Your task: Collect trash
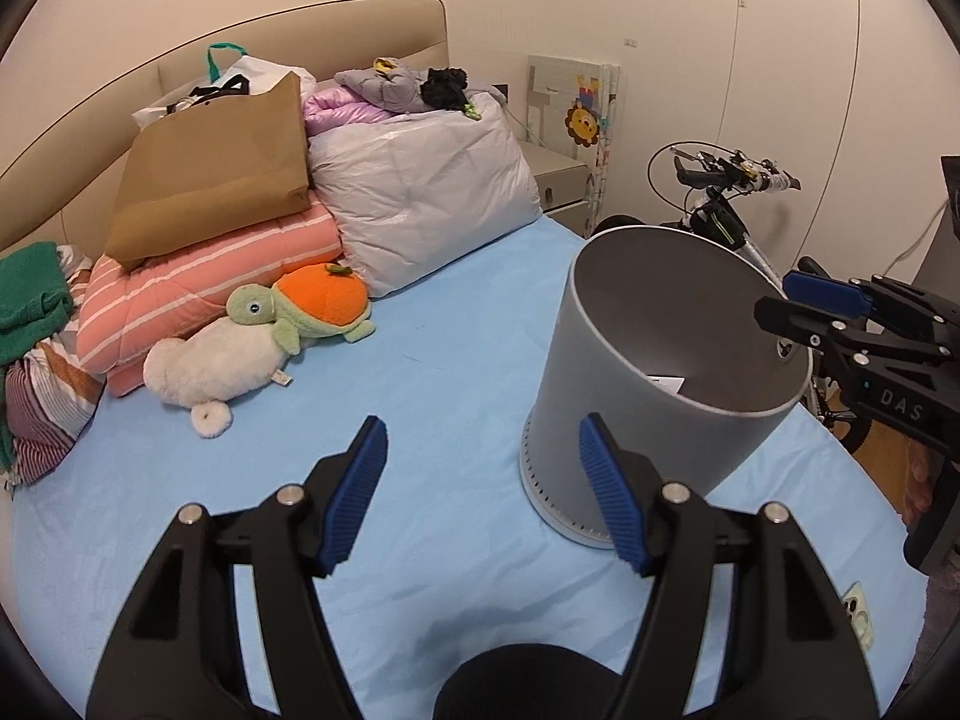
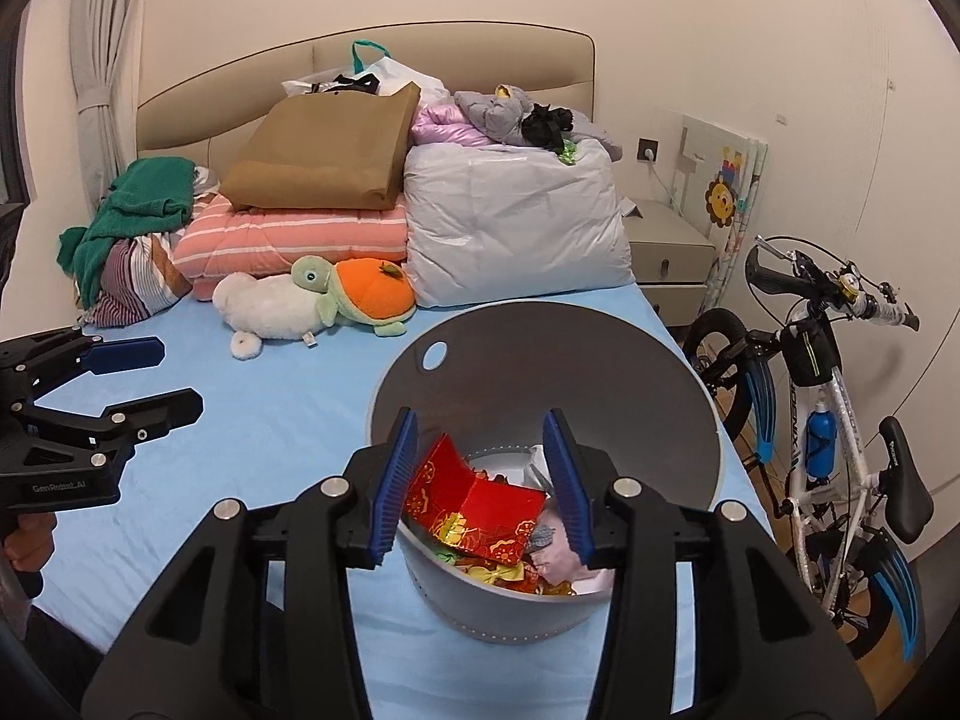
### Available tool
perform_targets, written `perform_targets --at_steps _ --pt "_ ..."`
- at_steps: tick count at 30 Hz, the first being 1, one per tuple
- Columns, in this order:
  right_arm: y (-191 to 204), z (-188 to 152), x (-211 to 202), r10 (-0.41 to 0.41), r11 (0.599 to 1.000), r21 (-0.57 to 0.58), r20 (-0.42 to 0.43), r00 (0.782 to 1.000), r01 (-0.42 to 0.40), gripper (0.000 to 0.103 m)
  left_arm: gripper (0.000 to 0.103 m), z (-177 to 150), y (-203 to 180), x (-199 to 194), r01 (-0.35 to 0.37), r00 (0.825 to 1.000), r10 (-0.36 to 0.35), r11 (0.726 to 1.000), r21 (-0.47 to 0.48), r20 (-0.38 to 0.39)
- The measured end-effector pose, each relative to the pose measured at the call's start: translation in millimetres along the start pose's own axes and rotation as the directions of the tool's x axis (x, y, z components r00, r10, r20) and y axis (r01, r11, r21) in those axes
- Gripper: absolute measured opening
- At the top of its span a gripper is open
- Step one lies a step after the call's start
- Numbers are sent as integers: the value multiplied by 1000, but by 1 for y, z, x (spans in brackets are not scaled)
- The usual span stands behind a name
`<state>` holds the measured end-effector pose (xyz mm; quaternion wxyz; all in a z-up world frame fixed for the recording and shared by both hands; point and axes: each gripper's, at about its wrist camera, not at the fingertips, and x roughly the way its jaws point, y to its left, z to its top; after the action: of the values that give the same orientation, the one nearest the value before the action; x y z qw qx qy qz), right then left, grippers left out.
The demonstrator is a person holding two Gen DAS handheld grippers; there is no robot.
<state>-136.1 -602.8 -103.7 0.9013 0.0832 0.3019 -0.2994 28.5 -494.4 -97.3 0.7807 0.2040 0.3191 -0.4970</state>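
A grey round bin [image 1: 654, 360] stands on the blue bed sheet [image 1: 456, 360]. In the right wrist view the bin [image 2: 540, 372] holds a red and gold box [image 2: 480, 498] lying on coloured wrappers and pale scraps. My right gripper [image 2: 480, 420] hangs open over the bin's mouth, above the red box, and its pads press on nothing. In the left wrist view the right gripper [image 1: 774, 297] reaches in over the bin's far rim. My left gripper [image 1: 483, 426] is open and empty over bare sheet, just left of the bin. The left gripper [image 2: 180, 378] also shows at the left edge.
At the headboard lie a brown paper bag [image 1: 210, 168], a folded pink striped blanket [image 1: 198, 294], a pale plastic-wrapped pillow [image 1: 432, 198], a turtle plush [image 1: 312, 306] and a white plush [image 1: 216, 366]. Green cloth [image 1: 30, 300] lies far left. A bicycle [image 2: 828, 396] and a nightstand [image 2: 666, 264] stand right of the bed.
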Motion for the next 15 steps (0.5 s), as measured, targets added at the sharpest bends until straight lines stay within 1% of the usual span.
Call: perform_targets --at_steps 5,8,11,15 --pt "29 1 -3 30 999 -34 2 1000 -30 45 67 -19 21 -23 -30 999 31 998 -55 11" --pt "50 1 -6 49 997 -61 10 999 -48 45 67 -32 34 -36 -61 998 62 995 -84 14" --pt "73 2 -9 81 993 -89 15 997 -79 45 67 -48 50 -51 -93 995 95 988 -120 13" --pt "109 1 -11 121 983 -144 19 992 -117 46 67 -71 73 -73 -139 990 143 974 -180 8"
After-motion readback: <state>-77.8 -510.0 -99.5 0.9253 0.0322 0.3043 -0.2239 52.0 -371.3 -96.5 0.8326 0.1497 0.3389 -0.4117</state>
